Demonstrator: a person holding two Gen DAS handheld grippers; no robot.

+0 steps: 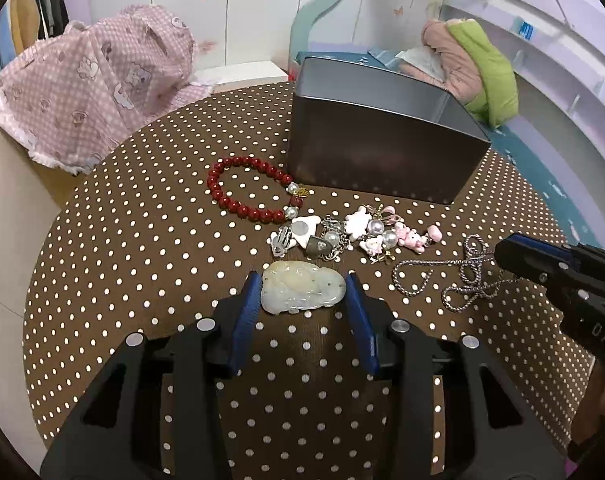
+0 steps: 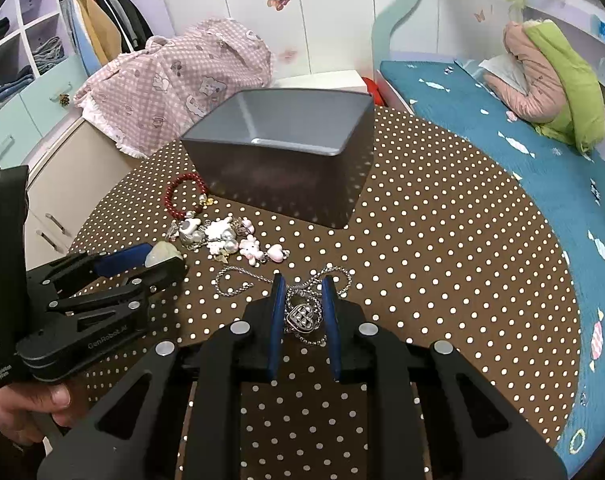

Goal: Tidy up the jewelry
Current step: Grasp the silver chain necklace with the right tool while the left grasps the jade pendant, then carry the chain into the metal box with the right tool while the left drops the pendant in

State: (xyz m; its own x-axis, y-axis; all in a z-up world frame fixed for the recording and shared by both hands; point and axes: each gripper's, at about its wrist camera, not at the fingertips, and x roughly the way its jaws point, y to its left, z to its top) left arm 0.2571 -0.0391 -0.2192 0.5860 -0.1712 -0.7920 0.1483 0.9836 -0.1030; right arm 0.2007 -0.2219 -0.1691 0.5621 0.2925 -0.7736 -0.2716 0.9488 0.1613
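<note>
A pale jade pendant [image 1: 302, 290] lies on the dotted tablecloth between the blue pads of my left gripper [image 1: 302, 294], which touch its two ends. A silver chain necklace [image 1: 454, 276] with a heart-shaped cage pendant [image 2: 301, 317] lies at the right; my right gripper [image 2: 302, 300] straddles that pendant with its pads close on either side. A red bead bracelet [image 1: 248, 190] and a charm bracelet [image 1: 354, 234] with pink and white charms lie in front of an open grey metal box [image 1: 382, 136], which also shows in the right wrist view [image 2: 286, 152].
The round table [image 1: 122, 260] has a brown white-dotted cloth. A pink checked cloth [image 1: 94, 84] covers something at the back left. A blue bed [image 2: 522, 184] with a green and pink jacket [image 2: 550, 80] lies to the right.
</note>
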